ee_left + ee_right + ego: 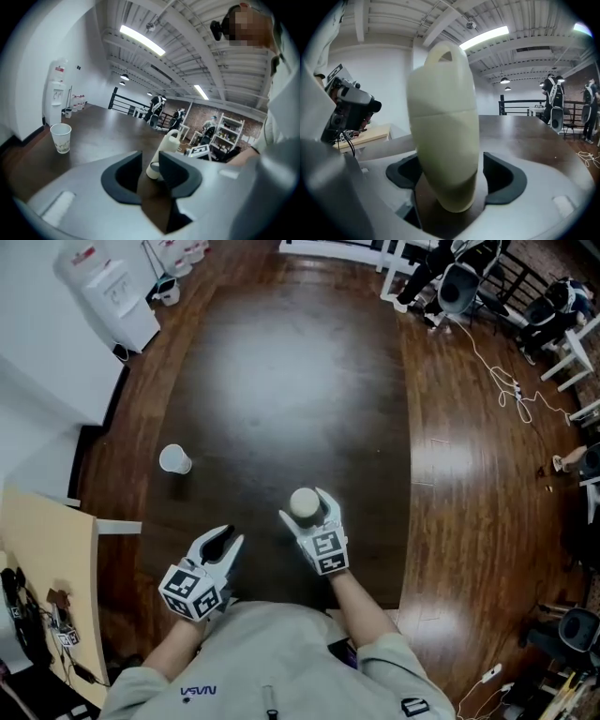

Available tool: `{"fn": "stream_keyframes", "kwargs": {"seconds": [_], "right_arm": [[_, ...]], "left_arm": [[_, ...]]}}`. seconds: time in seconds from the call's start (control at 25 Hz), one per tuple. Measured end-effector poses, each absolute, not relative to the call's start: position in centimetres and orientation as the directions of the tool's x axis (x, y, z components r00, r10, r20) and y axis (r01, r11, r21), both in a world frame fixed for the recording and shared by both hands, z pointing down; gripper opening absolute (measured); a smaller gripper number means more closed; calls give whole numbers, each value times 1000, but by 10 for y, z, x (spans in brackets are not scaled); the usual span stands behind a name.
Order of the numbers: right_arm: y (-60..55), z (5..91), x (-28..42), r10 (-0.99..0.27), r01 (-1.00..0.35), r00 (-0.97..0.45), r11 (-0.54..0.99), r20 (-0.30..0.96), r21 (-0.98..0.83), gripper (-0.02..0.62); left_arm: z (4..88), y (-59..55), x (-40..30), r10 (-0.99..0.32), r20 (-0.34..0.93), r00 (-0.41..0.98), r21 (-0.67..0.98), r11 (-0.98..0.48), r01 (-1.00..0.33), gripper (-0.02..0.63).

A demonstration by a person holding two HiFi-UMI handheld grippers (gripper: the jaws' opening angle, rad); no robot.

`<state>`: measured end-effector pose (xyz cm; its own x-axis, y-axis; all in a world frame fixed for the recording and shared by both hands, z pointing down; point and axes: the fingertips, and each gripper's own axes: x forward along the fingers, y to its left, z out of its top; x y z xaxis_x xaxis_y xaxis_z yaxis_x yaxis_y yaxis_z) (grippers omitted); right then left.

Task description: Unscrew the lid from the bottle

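1 cream bottle (pixel 303 504) stands upright on the dark counter (pixel 281 381), its 1 lid (pixel 443 70) still on. The right gripper (pixel 304 506) has its 2 jaws released wide, with the bottle between them. At the bottle's 8 o'clock, the left gripper (pixel 231 535) keeps its 2 jaws slightly parted, grasping nothing. 1 paper cup (pixel 174 459) sits at 10 o'clock, well apart.

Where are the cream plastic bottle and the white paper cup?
Cream plastic bottle (pixel 443 140), right gripper view, middle of its body.
White paper cup (pixel 61 140), left gripper view, its side wall.
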<state>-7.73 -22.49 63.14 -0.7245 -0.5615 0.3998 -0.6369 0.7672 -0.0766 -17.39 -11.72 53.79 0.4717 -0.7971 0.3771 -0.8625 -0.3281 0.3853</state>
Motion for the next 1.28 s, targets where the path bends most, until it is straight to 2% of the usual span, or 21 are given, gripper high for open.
{"fn": "stream_keyframes", "kwargs": {"seconds": [0.28,0.6,0.76,0.92,1.08,1.28], "right_arm": [[-225,646,-98,-528,-586,-760,808,380,-51,388],[-228,654,-109,-532,-584,-750,811,393,-19,385],[-232,656,-106,-535,-585,-733,811,420,13,309],[-228,655,-96,-504,-574,-731,819,460,-15,299],[-212,631,-90,-418,-520,-786,846,456,-120,299],[-172,575,-89,-161,-310,-909,878,384,-365,299]], "left_arm": [[537,-113,-177,-799,407,443,392,-285,-875,89],[533,-122,-176,-787,400,470,376,-326,-867,89],[527,-129,-178,-795,373,479,371,-345,-862,86],[520,-134,-173,-797,341,499,382,-368,-848,84],[508,-145,-174,-809,280,517,415,-384,-825,73],[473,-154,-163,-754,161,637,474,-507,-720,71]]}}
